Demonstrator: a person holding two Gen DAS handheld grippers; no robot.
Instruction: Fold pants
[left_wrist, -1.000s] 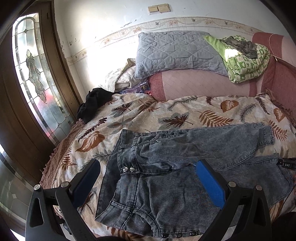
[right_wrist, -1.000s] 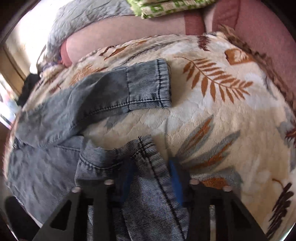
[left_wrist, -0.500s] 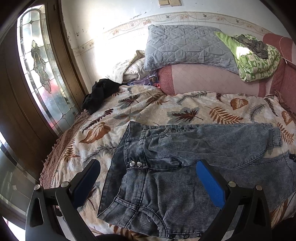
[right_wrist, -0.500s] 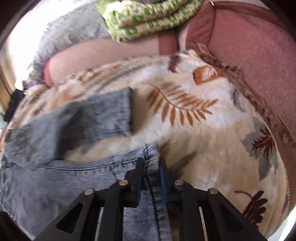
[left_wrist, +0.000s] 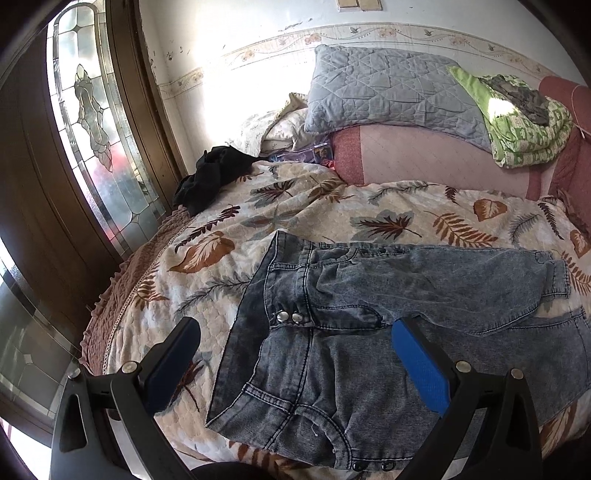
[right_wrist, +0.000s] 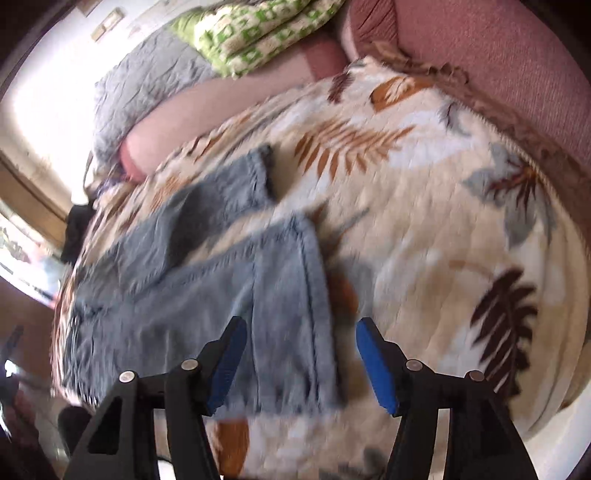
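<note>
Grey-blue denim pants (left_wrist: 369, 325) lie flat across the leaf-patterned bedspread (left_wrist: 295, 206), waistband to the left, both legs running right. My left gripper (left_wrist: 295, 354) hovers open above the waist and hip area, nothing between its blue pads. In the blurred right wrist view the same pants (right_wrist: 229, 273) show their two leg ends. The near leg's hem (right_wrist: 314, 295) lies flat on the bed. My right gripper (right_wrist: 299, 354) stands above that hem, its jaws opening and its pads clear of the cloth.
A grey quilted pillow (left_wrist: 395, 92) and a green patterned blanket (left_wrist: 517, 122) rest on the pink headboard cushion (left_wrist: 424, 158). A black garment (left_wrist: 210, 177) lies at the bed's far left corner, beside a stained-glass door (left_wrist: 96, 122). A red-brown fringed cover (right_wrist: 517, 74) borders the bed on the right.
My right gripper let go of the near leg's hem, opened and pulled back; the hem now lies flat. The left gripper drifted slightly, staying open over the waist.
</note>
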